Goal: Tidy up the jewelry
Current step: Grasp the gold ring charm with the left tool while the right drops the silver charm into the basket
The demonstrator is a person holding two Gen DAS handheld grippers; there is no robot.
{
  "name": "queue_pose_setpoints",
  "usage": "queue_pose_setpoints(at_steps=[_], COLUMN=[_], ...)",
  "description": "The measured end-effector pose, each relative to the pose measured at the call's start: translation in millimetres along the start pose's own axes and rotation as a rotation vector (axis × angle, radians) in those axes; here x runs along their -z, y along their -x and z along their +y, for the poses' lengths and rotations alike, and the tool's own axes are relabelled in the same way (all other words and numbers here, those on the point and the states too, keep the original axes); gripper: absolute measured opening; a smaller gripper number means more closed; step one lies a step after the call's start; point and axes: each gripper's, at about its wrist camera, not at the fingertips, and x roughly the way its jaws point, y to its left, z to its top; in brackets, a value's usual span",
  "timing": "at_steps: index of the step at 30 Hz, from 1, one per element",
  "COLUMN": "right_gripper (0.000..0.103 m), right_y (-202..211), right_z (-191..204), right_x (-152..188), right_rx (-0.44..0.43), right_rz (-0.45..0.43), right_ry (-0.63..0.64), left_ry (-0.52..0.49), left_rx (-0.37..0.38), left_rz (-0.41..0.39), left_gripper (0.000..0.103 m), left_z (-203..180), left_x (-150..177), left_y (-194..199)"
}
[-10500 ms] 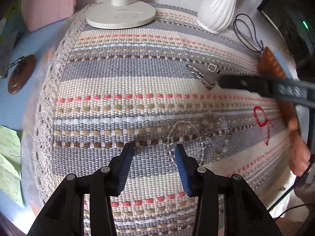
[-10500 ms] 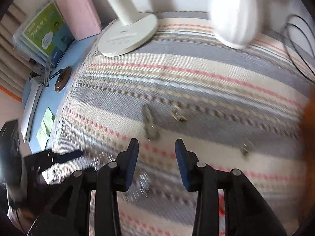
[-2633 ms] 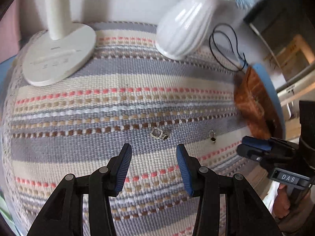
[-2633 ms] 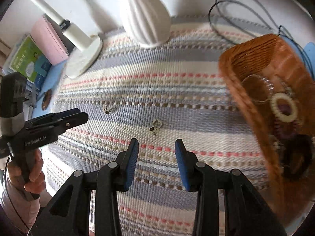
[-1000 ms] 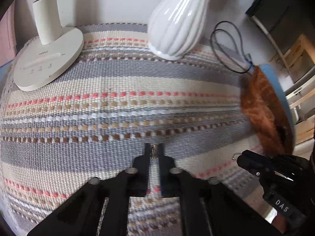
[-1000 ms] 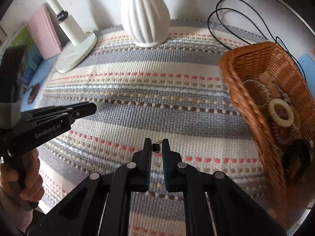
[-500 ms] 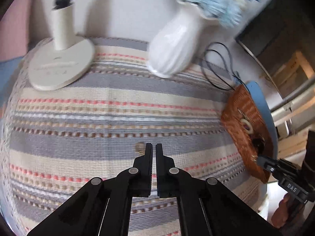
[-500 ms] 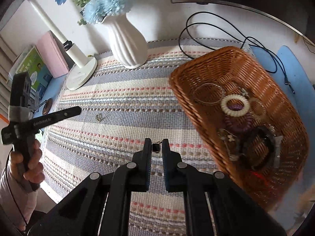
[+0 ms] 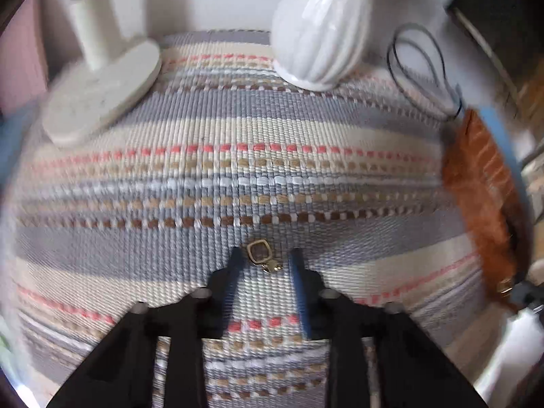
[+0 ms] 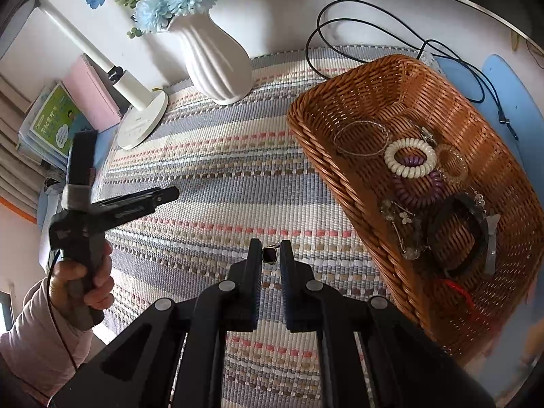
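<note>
The right tool [image 10: 271, 255] is raised above the striped mat [image 10: 210, 183], just left of the wicker basket [image 10: 343, 187], its jaws pinching a dark-stoned earring [image 10: 270, 255]. The left tool [image 9: 267, 268] sits low over the mat, jaws apart around a gold earring [image 9: 260, 255] lying there, farther left of the basket.

A mat [image 10: 217, 170] covers the table. At its far edge stand a lamp [image 10: 142, 119] on the left and a vase [image 10: 217, 64] right of it. A basket [image 10: 476, 129] sits on the right, holding bracelets [image 10: 410, 157]. An earring [image 9: 261, 256] lies mid-mat.
</note>
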Motion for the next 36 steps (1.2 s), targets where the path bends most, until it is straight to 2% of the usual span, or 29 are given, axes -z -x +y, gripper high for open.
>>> queue_pose_setpoints(at_steps=[3, 4, 10, 17, 21, 25, 27, 29, 30, 32, 33, 34, 36], right_gripper=[0.011, 0.011, 0.011, 0.011, 0.011, 0.011, 0.011, 0.011, 0.011, 0.011, 0.011, 0.011, 0.011], right_y=[1, 3, 23, 45, 57, 62, 63, 64, 65, 64, 62, 59, 52], right_z=[-2, -2, -12, -30, -46, -68, -80, -89, -92, -95, -96, -97, -98], right_x=[-2, -3, -14, -25, -33, -48, -58, -65, -67, -70, -70, -70, -69], right_rx=[-0.004, -0.004, -0.007, 0.013, 0.038, 0.07, 0.08, 0.064, 0.06, 0.065, 0.064, 0.058, 0.046], right_rz=[-0.005, -0.01, -0.061, -0.115, -0.152, -0.183, -0.19, -0.198, -0.202, -0.204, -0.201, -0.194, -0.176], right_ry=[-0.004, -0.004, -0.009, -0.041, -0.056, -0.074, -0.089, -0.108, -0.111, -0.108, -0.107, -0.111, -0.116], left_ry=[-0.045, -0.05, -0.013, 0.103, 0.06, 0.014, 0.018, 0.076, 0.105, 0.177, 0.211, 0.248, 0.284], left_rx=[0.023, 0.026, 0.178, 0.32, 0.36, 0.43, 0.429, 0.392, 0.383, 0.318, 0.285, 0.259, 0.206], left_rz=[0.005, 0.003, -0.054, -0.123, -0.161, -0.181, -0.177, -0.152, -0.142, -0.11, -0.091, -0.072, -0.041], left_gripper=[0.014, 0.001, 0.0, 0.0, 0.0, 0.0, 0.0, 0.001, 0.004, 0.018, 0.03, 0.037, 0.038], left_z=[-7, -7, 4, 22, 6, -27, -33, -21, -12, 14, 28, 42, 58], left_x=[2, 2, -1, -20, -35, -52, -59, -63, -62, -51, -44, -34, -18], left_y=[1, 3, 38, 72, 89, 100, 98, 90, 87, 80, 76, 72, 64])
